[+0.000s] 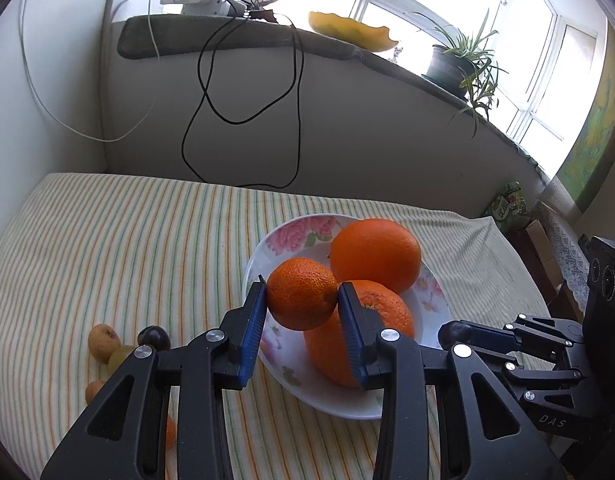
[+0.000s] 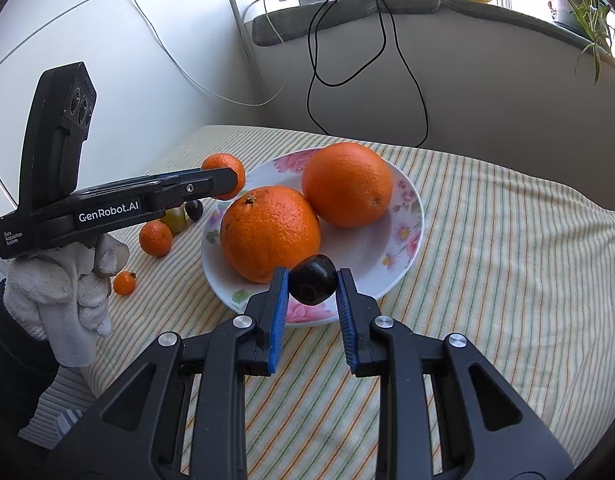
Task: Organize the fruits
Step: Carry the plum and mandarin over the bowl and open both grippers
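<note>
A floral plate (image 1: 267,248) (image 2: 407,216) on the striped cloth holds two big oranges (image 1: 375,254) (image 2: 347,184), (image 1: 387,316) (image 2: 269,232). My left gripper (image 1: 301,294) is shut on a small mandarin (image 1: 301,294) (image 2: 223,166) and holds it above the plate's left edge. My right gripper (image 2: 312,280) is shut on a dark plum (image 2: 312,280) above the plate's near rim; it shows at the right of the left wrist view (image 1: 507,340).
Loose small fruits lie on the cloth left of the plate: a dark plum (image 1: 153,336) (image 2: 194,210), a green grape (image 1: 119,356) (image 2: 175,220), a mandarin (image 2: 155,238), a tiny orange fruit (image 2: 124,283), a yellowish fruit (image 1: 103,342). Cables hang on the back wall (image 1: 247,120).
</note>
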`<state>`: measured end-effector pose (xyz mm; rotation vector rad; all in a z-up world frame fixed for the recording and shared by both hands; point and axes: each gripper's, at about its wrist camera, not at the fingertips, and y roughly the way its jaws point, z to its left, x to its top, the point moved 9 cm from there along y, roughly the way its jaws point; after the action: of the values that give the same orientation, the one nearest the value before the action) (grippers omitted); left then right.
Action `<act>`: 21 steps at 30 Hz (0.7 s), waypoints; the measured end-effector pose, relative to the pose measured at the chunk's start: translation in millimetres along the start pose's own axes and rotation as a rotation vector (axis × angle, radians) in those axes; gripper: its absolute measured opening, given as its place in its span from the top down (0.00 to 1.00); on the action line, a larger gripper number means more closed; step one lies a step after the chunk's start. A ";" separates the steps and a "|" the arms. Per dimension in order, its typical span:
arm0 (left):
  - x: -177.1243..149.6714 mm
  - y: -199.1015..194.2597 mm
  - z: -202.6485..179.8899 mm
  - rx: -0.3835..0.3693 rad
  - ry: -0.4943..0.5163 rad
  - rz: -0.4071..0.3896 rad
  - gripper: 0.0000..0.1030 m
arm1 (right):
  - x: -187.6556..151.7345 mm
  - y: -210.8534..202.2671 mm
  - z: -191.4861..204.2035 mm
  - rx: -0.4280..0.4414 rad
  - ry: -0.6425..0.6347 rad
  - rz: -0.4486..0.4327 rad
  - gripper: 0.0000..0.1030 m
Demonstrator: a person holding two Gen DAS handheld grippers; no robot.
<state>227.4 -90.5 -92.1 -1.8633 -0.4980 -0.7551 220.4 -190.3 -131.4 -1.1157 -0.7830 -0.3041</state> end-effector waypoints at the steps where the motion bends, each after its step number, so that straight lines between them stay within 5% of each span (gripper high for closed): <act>1: -0.1 1.8 0.8 0.002 -0.003 0.002 0.66 | 0.4 0.4 -1.2 0.000 0.003 0.000 0.76; 15: 0.9 12.8 2.3 0.032 0.016 0.027 0.65 | 2.3 11.9 -1.3 -0.005 -0.006 0.016 0.76; 19: 2.8 10.5 3.7 0.029 0.007 0.016 0.55 | 2.8 11.9 -1.5 -0.024 -0.010 0.014 0.75; 21: 3.2 9.8 3.3 0.028 0.012 0.016 0.54 | 3.4 11.7 -2.2 -0.031 -0.008 0.010 0.59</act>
<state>236.9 -91.3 -97.3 -1.8340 -0.4830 -0.7451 230.5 -186.7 -137.5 -1.1499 -0.7816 -0.3040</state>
